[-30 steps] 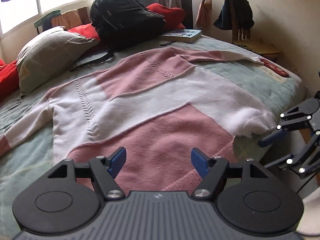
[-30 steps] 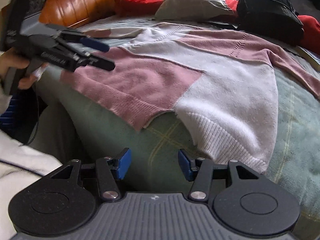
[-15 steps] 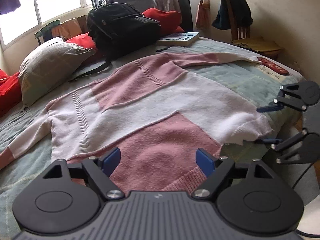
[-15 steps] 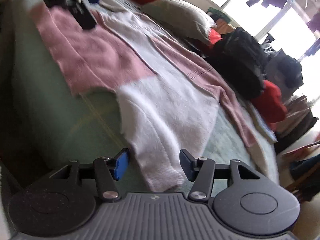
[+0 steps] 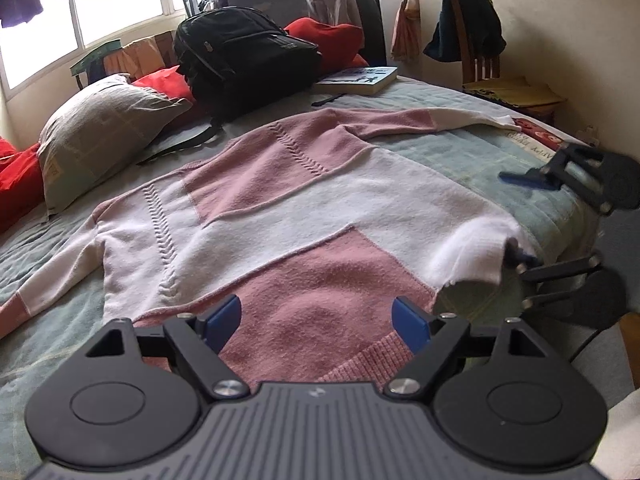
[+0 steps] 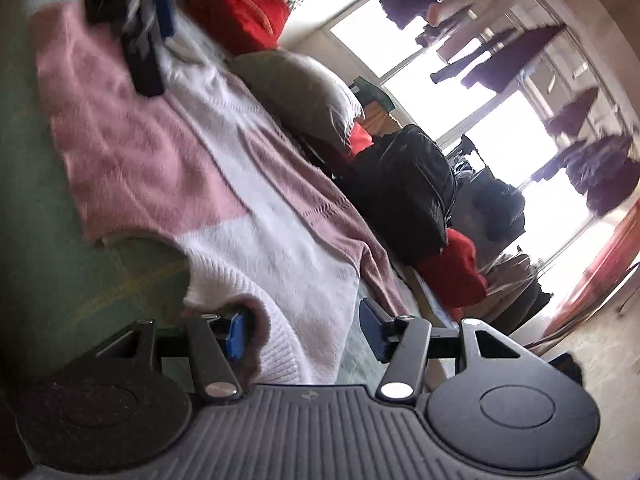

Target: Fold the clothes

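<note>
A pink and white knitted sweater [image 5: 304, 208] lies spread flat on the bed, hem toward me. My left gripper [image 5: 316, 316] hovers open just above the pink part of the hem, with nothing between its fingers. My right gripper [image 5: 508, 216] is turned on its side at the bed's right edge, one finger above and one below the white hem corner [image 5: 472, 256]. In the right wrist view the sweater [image 6: 240, 184] runs away from me and its white hem corner [image 6: 280, 320] lies between the right gripper's [image 6: 306, 330] open fingers, against the left pad. The left gripper [image 6: 148, 40] shows blurred at top left.
A black backpack [image 5: 244, 60], a grey pillow [image 5: 100, 128], red cushions [image 5: 328, 36] and a book [image 5: 360, 78] crowd the far side of the bed. A chair [image 5: 476, 64] draped with a dark garment stands by the right wall. Green blanket [image 5: 460, 160] shows beside the sweater.
The right gripper has rolled onto its side and closed in on the white hem corner, which now sits between its fingers. The left gripper's jaws have widened slightly.
</note>
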Tool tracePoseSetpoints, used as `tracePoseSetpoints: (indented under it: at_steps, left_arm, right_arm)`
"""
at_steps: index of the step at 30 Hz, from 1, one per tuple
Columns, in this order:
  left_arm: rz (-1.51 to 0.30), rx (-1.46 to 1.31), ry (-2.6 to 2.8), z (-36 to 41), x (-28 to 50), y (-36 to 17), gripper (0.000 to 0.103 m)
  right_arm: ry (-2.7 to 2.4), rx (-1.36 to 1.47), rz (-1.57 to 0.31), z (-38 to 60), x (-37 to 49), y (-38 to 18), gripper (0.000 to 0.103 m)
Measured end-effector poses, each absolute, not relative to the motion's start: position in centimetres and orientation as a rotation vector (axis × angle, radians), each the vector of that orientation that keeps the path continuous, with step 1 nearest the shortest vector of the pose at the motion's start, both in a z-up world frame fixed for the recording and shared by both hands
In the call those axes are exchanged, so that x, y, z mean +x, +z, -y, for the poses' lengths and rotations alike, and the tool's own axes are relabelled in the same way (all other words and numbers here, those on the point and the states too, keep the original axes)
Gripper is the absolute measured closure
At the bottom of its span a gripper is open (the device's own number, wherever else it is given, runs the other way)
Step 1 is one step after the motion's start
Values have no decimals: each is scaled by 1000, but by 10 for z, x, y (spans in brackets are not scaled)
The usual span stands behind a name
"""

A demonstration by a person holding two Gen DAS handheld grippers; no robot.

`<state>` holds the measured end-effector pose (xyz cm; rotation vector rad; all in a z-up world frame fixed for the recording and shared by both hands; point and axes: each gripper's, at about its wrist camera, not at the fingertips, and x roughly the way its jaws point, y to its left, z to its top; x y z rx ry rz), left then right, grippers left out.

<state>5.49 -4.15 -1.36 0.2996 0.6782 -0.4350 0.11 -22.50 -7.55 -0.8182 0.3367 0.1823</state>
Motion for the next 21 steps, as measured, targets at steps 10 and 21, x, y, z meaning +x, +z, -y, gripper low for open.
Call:
tracePoseSetpoints:
  at_steps: [10, 21]
  left_arm:
    - [-646, 482, -438, 44, 47, -17, 20]
    - [-686, 869, -470, 59, 25, -68, 20]
  right_arm:
    - [283, -597, -387, 252, -3, -40, 31]
    - [486, -741, -452, 202, -8, -79, 31]
